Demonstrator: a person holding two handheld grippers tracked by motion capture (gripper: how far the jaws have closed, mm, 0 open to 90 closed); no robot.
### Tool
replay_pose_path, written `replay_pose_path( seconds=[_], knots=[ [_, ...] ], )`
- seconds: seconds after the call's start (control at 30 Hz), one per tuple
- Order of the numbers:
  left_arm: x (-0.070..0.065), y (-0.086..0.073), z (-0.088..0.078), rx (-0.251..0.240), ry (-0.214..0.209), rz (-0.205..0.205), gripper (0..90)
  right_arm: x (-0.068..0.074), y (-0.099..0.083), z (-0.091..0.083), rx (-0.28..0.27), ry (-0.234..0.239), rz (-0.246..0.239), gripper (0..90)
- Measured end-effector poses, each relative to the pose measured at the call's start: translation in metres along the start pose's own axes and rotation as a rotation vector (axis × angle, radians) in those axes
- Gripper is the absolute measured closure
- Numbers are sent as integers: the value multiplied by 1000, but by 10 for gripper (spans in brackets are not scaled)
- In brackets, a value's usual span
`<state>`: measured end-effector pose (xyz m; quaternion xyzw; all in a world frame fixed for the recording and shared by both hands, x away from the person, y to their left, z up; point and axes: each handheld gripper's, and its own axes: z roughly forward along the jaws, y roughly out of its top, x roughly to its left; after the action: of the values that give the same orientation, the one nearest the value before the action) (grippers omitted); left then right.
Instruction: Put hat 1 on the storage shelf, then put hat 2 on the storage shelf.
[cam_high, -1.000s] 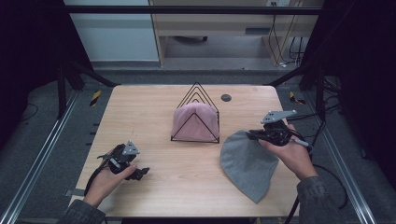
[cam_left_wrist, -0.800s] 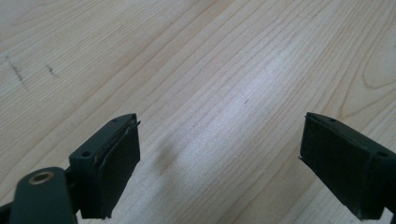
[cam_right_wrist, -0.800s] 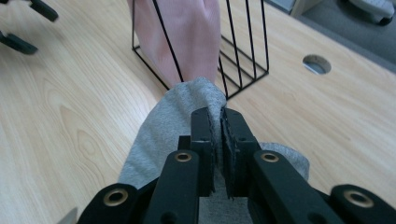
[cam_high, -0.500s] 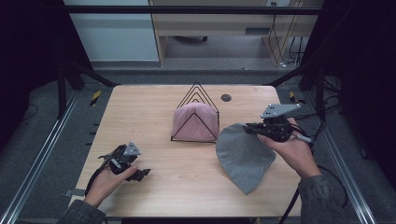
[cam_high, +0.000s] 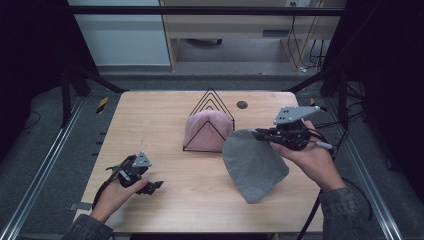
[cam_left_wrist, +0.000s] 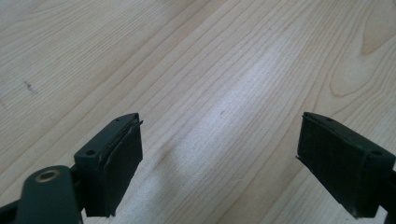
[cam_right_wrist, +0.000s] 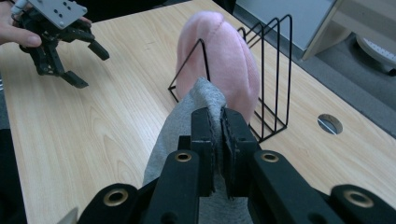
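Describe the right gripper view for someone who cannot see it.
Two black jaws of the right gripper pinch the edge of a grey knitted fabric hat, held just in front of a pink fleece hat that sits in a black wire rack on the wooden table.

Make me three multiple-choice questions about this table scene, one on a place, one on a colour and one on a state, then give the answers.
1. Where is the pink hat? A in the wire rack; B on the floor; C in the left gripper.
2. What colour is the hat in the right gripper? A grey; B green; C red.
3. How are the left gripper's jaws? A open; B shut on cloth; C shut on the rack.

Answers:
1 A: the pink hat sits inside the wire rack.
2 A: the right gripper pinches a grey hat.
3 A: the left gripper has jaws apart over bare table.
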<state>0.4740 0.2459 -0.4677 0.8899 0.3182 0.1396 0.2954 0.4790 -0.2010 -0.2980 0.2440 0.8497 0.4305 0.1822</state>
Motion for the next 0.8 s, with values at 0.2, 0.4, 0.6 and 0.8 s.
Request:
replay_pose_path(
  seconds=[0.2,0.4,0.6,0.8],
  knots=[
    [-4,6,-5,-47,-7,18,133,6,11,-2,-18,10,-11,845],
    [-19,30,-24,-127,-48,54,129,15,27,-9,-54,26,-31,845],
    [-32,51,-25,-142,-89,103,129,25,43,-10,-66,40,-59,845],
    [-35,70,-26,-169,-101,114,131,32,58,-9,-85,55,-75,845]
  ],
)
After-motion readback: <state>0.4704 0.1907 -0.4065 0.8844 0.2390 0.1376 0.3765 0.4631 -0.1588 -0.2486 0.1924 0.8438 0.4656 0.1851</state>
